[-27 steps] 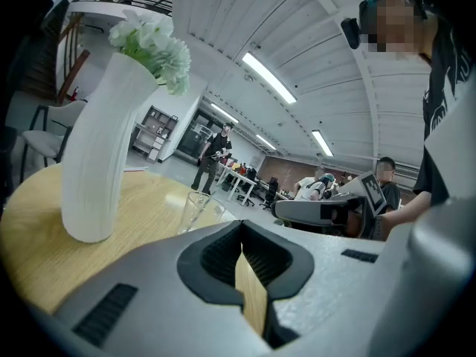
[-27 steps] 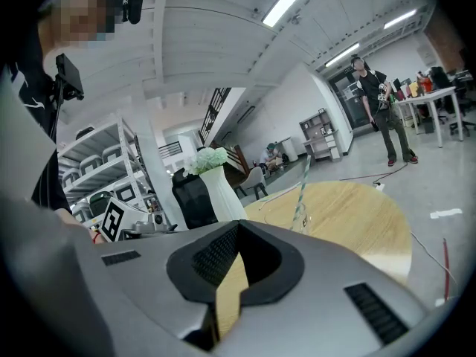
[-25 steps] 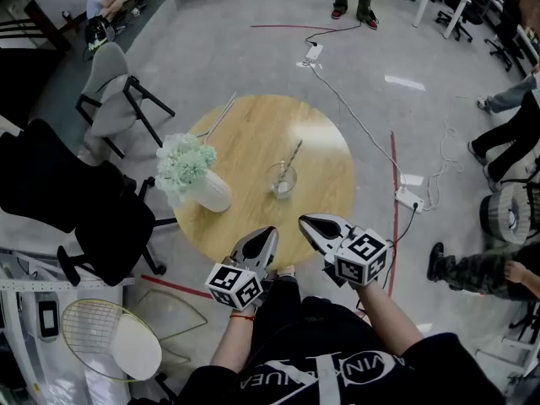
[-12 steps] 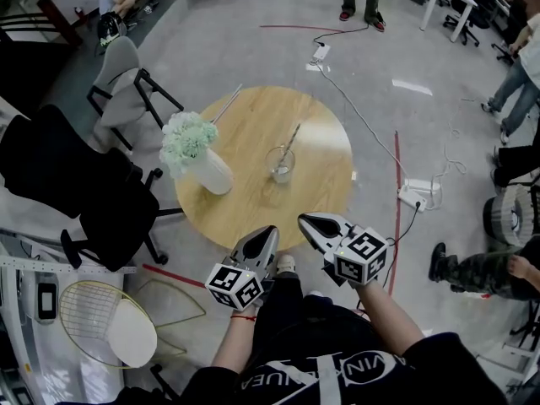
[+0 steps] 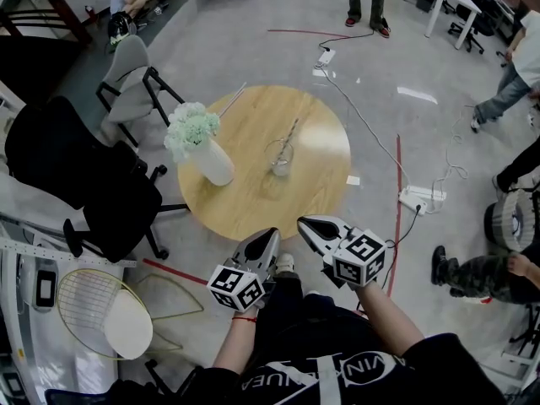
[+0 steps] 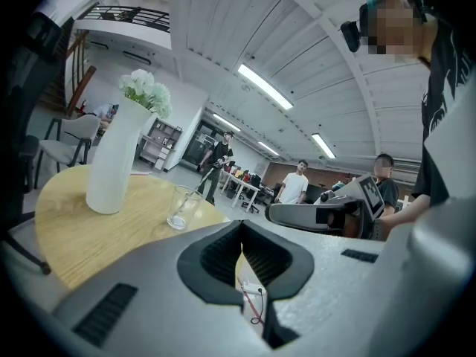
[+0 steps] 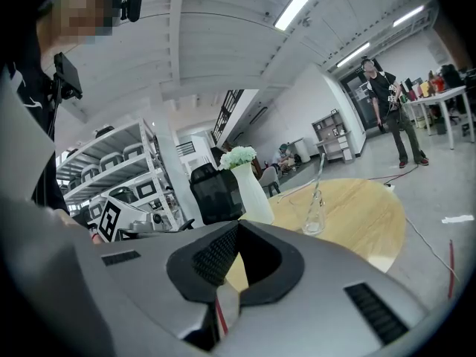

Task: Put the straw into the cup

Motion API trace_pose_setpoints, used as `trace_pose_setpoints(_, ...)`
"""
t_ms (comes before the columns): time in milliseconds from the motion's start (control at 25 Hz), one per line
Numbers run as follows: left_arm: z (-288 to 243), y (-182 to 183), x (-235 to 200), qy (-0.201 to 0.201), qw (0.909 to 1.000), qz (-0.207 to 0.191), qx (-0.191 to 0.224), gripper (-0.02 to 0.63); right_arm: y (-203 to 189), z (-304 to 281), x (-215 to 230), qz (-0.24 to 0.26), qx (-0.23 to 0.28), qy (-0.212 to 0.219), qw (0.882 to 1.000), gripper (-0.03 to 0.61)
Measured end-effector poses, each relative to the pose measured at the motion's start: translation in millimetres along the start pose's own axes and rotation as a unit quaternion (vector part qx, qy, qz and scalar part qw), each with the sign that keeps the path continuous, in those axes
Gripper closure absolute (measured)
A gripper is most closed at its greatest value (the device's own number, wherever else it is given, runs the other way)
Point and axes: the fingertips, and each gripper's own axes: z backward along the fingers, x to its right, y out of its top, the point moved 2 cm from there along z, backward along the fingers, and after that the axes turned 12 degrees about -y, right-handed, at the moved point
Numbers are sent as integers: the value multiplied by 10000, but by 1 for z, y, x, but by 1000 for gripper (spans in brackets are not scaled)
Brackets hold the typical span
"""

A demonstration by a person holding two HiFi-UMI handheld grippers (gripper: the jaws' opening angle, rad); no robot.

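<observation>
Leaning in the cup (image 5: 280, 160), the straw (image 5: 292, 132) sits well beyond both clenched, empty hand-held grippers (image 5: 269, 234) (image 5: 304, 223).

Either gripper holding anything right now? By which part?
Nothing held. The left gripper and right gripper both have their jaws together and empty; the straw stands in the cup on the table, untouched.
</observation>
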Motion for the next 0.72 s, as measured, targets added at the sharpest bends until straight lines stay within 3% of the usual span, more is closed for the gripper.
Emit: trace_pose_setpoints(720,15,-21,45,100,9999,-85,97,604,-18,41,-19,67,34,170,9998,575)
